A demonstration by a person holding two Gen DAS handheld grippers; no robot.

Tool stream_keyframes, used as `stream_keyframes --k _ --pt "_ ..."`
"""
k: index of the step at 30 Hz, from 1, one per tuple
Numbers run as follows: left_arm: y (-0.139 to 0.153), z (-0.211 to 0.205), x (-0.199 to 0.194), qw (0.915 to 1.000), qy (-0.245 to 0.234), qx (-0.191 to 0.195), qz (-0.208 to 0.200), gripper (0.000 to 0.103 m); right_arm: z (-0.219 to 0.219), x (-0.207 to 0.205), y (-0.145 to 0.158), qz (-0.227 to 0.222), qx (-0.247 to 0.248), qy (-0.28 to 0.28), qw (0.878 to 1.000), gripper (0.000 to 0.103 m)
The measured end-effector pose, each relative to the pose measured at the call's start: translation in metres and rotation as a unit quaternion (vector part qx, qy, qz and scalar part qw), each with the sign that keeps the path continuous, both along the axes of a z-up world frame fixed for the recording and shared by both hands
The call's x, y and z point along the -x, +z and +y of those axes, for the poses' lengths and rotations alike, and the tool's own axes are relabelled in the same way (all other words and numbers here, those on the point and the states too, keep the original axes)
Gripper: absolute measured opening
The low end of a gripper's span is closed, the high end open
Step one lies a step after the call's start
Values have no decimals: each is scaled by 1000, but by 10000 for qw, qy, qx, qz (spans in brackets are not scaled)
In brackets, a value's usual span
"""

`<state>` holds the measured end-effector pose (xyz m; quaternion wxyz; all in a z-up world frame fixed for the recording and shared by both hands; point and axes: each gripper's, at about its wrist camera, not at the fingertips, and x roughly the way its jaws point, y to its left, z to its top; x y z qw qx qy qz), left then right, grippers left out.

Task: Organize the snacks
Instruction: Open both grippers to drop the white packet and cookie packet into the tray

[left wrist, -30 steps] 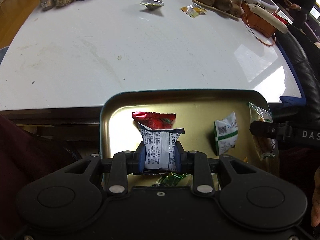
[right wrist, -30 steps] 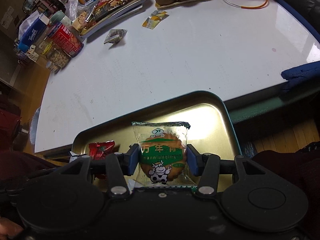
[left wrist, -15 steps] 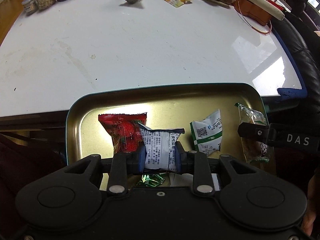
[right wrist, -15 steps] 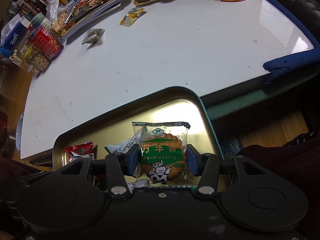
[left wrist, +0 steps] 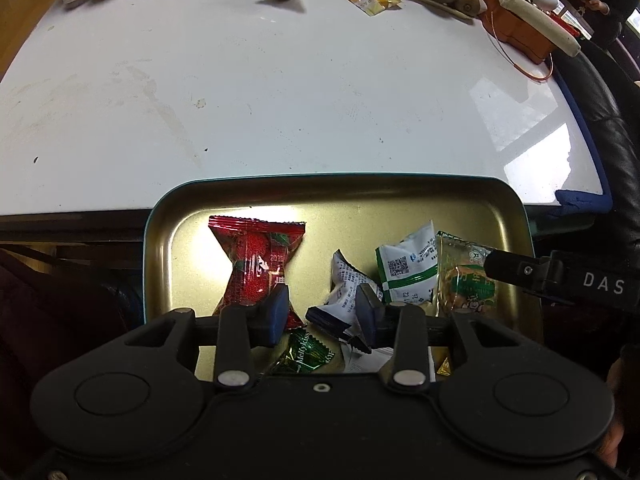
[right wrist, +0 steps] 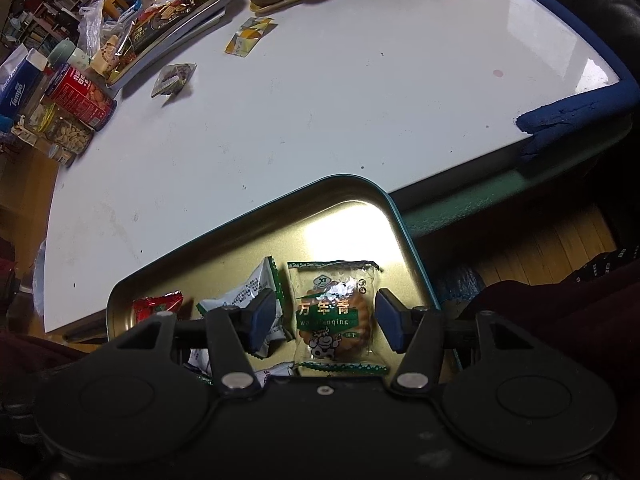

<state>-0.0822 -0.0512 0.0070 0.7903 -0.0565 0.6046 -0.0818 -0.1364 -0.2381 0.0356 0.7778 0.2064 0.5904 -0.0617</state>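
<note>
Gold-toned tray, left wrist view: your left gripper has just spread its fingers, dropping the white-and-navy packet among the tray's snacks. Right wrist view: your right gripper has likewise opened, leaving the cow-print biscuit packet flat in the tray; both deliveries look complete.

each wrist camera sits behind its own fingers, looking forward and down, close over the gold tray. both views share the tray and white table beyond.
</note>
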Motion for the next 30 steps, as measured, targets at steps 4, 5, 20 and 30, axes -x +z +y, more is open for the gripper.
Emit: stream_keyframes --k 4,5,20,30 --pt "4 9 -5 9999 116 82 -15 47 0 0 3 -64 -27 2 10000 58" --pt "5 12 -6 9998 153 115 -23 47 0 0 4 -77 -31 -1 10000 58" --pt "17 46 -47 9988 385 -16 -303 46 7 -14 4 -34 -157 100 9998 58" --pt "11 68 -91 9983 520 -75 -233 46 8 -52 4 63 -32 153 9999 58"
